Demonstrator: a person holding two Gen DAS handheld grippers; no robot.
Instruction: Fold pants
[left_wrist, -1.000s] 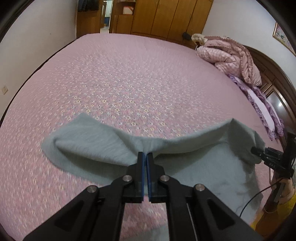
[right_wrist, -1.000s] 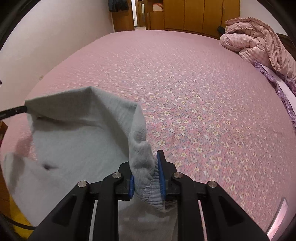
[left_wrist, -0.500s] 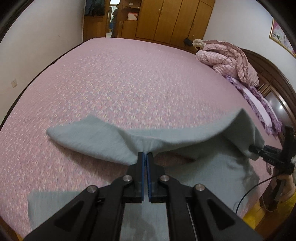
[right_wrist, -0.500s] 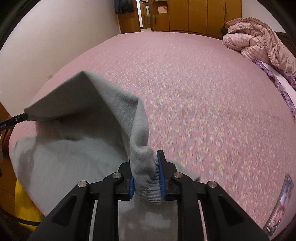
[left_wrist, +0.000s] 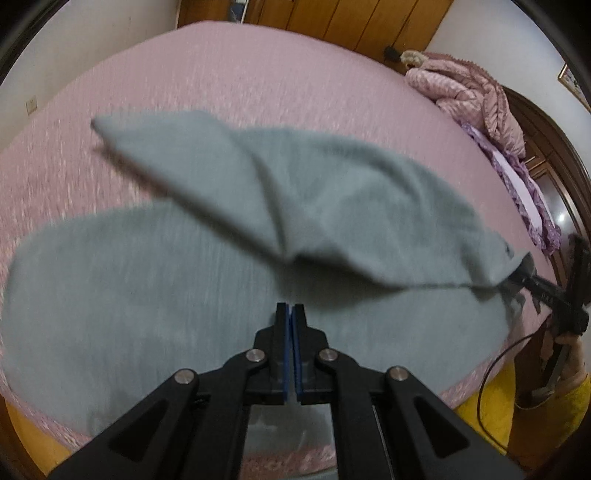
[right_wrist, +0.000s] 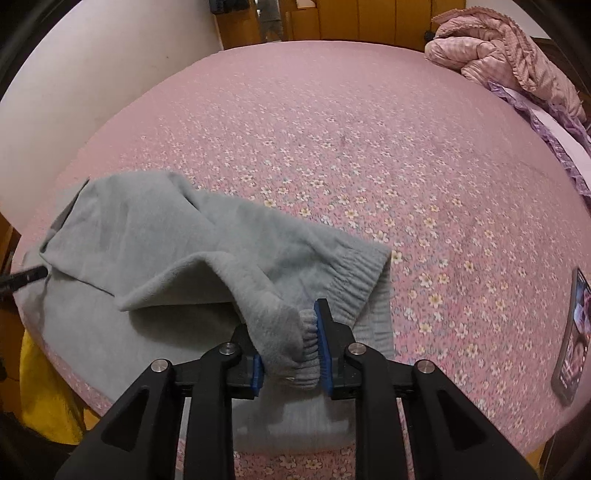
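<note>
The grey pants (left_wrist: 155, 288) lie on the pink floral bed (left_wrist: 258, 85), near its front edge, with an upper layer lifted over the lower one. My left gripper (left_wrist: 290, 314) is shut, and no cloth shows between its blue pads; the lifted fold (left_wrist: 314, 199) hangs just ahead of it. My right gripper (right_wrist: 286, 328) is shut on the ribbed waistband (right_wrist: 306, 332) of the pants (right_wrist: 147, 236) and holds it slightly above the bed (right_wrist: 369, 147). The right gripper also shows at the right edge of the left wrist view (left_wrist: 532, 284).
A heap of pink quilt (left_wrist: 465, 92) lies at the bed's far right, also in the right wrist view (right_wrist: 498, 48). A phone (right_wrist: 572, 332) lies on the bed at the right. Wooden wardrobes (left_wrist: 351, 22) stand beyond the bed. A wall runs on the left.
The left gripper no longer pinches the fold, which now floats ahead of it. The right gripper has lowered its waistband toward the bed, and the upper layer has spread over the lower one.
</note>
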